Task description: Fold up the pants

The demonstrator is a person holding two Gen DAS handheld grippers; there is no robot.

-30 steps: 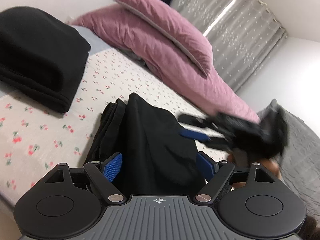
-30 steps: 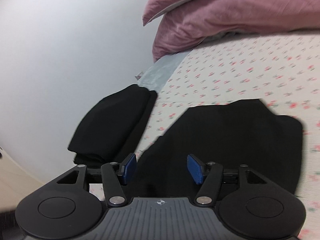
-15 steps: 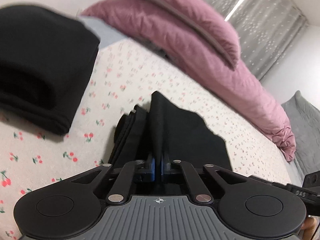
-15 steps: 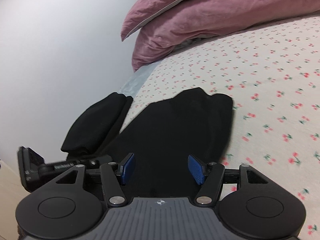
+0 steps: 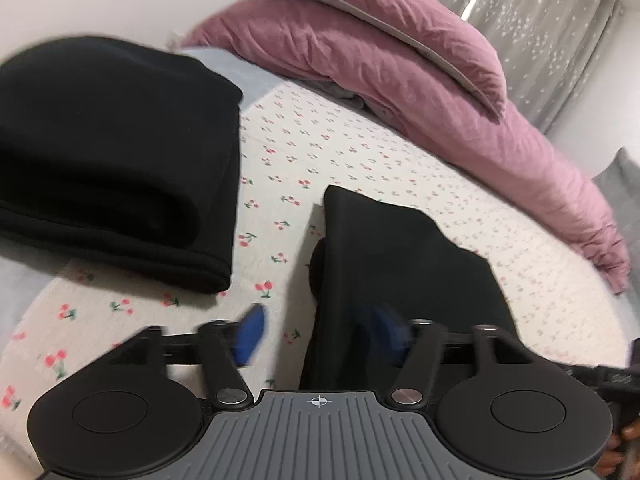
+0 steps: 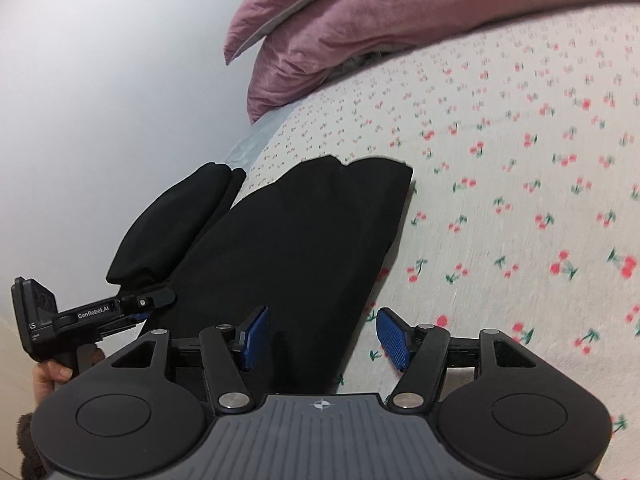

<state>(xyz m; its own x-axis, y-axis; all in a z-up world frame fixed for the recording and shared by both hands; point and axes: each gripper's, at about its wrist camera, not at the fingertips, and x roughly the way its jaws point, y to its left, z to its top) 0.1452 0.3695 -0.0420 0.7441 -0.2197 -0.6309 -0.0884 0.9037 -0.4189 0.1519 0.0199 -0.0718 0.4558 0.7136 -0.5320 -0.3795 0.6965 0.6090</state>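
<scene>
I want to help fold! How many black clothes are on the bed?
2. The black pants lie under the open left gripper; a folded black pile sits left of them, near the wall. More may be hidden.

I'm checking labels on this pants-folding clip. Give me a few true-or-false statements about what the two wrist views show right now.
1. The left gripper is clamped shut on the black pants. False: its fingers are spread apart, open.
2. The right gripper is open, with the edge of the pants between its fingers. True.
3. A second folded black garment lies on the bed to the left of the pants. True.
4. The bed sheet is plain grey. False: it is light with small red cherry prints.
5. The pink pillows lie on top of the pants. False: they sit apart, farther up the bed.
</scene>
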